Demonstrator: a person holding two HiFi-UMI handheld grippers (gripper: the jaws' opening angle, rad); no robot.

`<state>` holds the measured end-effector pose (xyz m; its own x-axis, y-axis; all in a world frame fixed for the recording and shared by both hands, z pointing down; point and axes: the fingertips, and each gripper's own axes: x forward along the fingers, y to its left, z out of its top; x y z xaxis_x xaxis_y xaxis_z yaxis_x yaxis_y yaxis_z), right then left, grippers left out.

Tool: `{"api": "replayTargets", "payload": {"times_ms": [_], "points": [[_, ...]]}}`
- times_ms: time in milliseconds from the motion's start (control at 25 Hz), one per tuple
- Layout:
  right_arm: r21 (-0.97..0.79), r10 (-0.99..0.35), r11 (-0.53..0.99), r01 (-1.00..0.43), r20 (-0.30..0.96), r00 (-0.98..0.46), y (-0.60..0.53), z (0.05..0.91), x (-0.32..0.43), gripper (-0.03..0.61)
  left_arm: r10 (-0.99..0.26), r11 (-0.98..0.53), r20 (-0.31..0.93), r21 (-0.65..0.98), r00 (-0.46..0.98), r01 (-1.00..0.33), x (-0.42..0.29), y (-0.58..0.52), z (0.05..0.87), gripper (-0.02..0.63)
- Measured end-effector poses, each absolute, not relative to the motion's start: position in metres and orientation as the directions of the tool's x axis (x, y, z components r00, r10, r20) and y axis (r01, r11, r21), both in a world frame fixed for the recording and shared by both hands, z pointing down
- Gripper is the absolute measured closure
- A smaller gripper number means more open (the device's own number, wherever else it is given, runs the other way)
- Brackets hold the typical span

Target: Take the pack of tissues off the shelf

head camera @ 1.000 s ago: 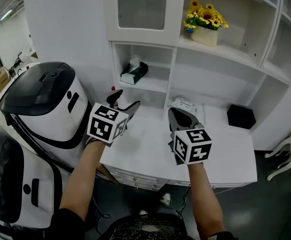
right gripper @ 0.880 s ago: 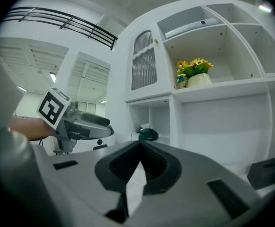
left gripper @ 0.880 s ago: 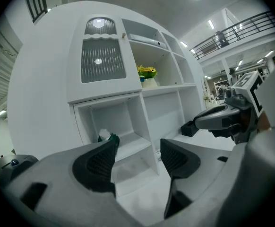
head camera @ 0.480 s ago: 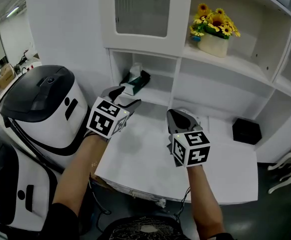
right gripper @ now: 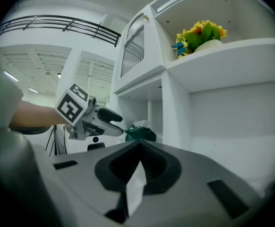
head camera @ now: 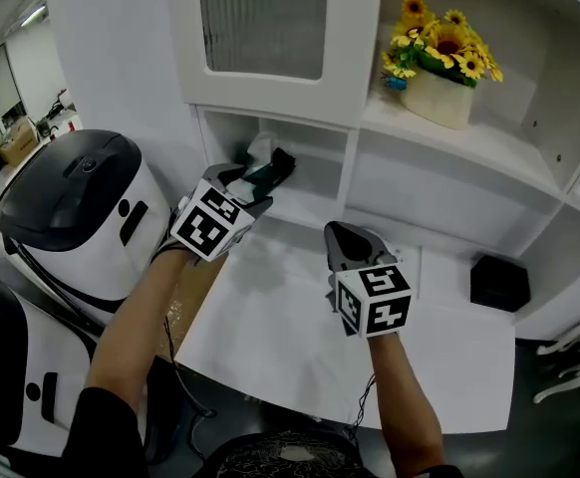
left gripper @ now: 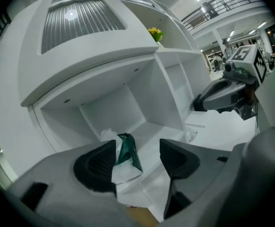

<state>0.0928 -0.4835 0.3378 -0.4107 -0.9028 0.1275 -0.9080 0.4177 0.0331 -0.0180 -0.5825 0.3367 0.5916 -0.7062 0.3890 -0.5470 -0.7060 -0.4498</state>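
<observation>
Left claw (left gripper: pixel 136 161) open, just short of tissue pack (left gripper: pixel 126 151); straddle it squarely, then close. Right claw (right gripper: pixel 138 173) closed, empty.

Your white counter (head camera: pixel 270 317) carries a black box (head camera: pixel 498 283) at its 2 o'clock corner and, by the back wall at 12, what may be a flat white packet (head camera: pixel 407 257). The low cubby shelf (head camera: pixel 310 210) at 11 holds the pack of tissues (head camera: pixel 270 165). The upper shelf (head camera: pixel 499 152) at 1 holds a pot of sunflowers (head camera: pixel 439 93).
</observation>
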Motion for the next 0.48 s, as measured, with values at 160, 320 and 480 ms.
{"api": "replayTargets", "payload": {"times_ms": [160,320,480], "points": [[0.03,-0.893,0.439,-0.898,0.129,-0.432,-0.495,0.34,0.091,0.574,-0.691,-0.722,0.437,-0.459,0.576,-0.517,-0.011,-0.603,0.351,0.318],[0.022,-0.88,0.463,-0.886,0.129,-0.457,-0.502,0.343,0.088,0.574,-0.677,-0.735,0.479,-0.467,0.558,-0.491,-0.007,-0.622,0.36,0.328],[0.019,-0.872,0.477,-0.879,0.139,-0.47,-0.509,0.349,0.087,0.574,-0.668,-0.744,0.518,-0.471,0.535,-0.473,-0.006,-0.64,0.372,0.334]]}}
